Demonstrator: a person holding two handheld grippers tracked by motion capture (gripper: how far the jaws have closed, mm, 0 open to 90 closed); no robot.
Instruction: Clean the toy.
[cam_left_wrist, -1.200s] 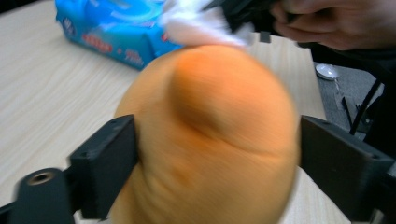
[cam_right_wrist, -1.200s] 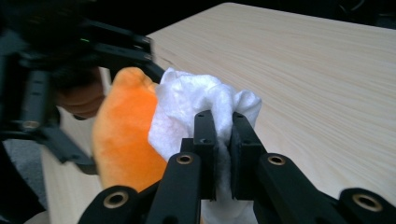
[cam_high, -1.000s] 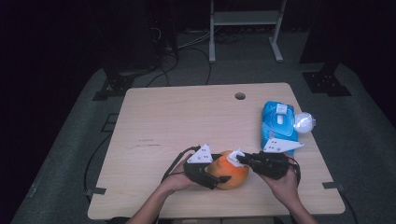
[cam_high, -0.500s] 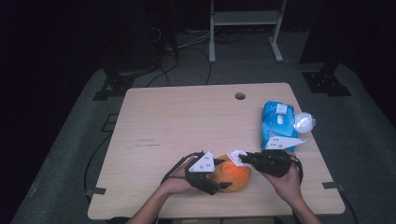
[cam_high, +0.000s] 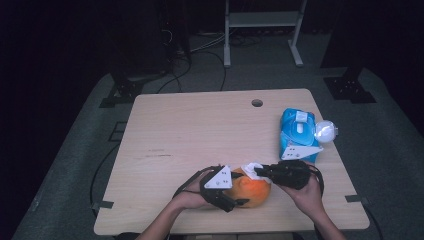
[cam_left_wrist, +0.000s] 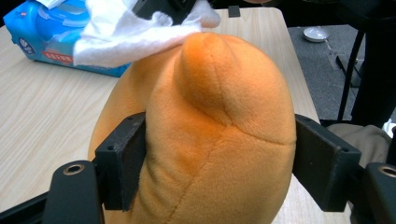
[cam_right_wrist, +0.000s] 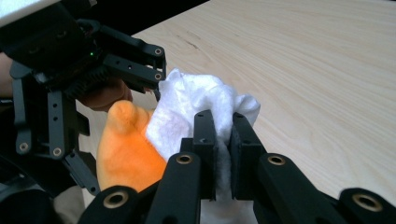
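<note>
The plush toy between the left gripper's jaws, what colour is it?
Orange; the plush toy shows best in the left gripper view.

In the left gripper view the orange plush toy (cam_left_wrist: 205, 135) runs off the bottom edge, and the blue wipes pack (cam_left_wrist: 44, 39) at upper left is partly covered by the white wipe (cam_left_wrist: 126, 35). The wipe's lower part in the right gripper view sits hidden between the pads.

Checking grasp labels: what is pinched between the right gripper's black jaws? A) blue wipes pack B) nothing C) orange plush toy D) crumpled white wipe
D: in the right gripper view, the right gripper has its jaws shut on the crumpled white wipe, which touches the orange plush toy clamped by the left gripper.
</note>
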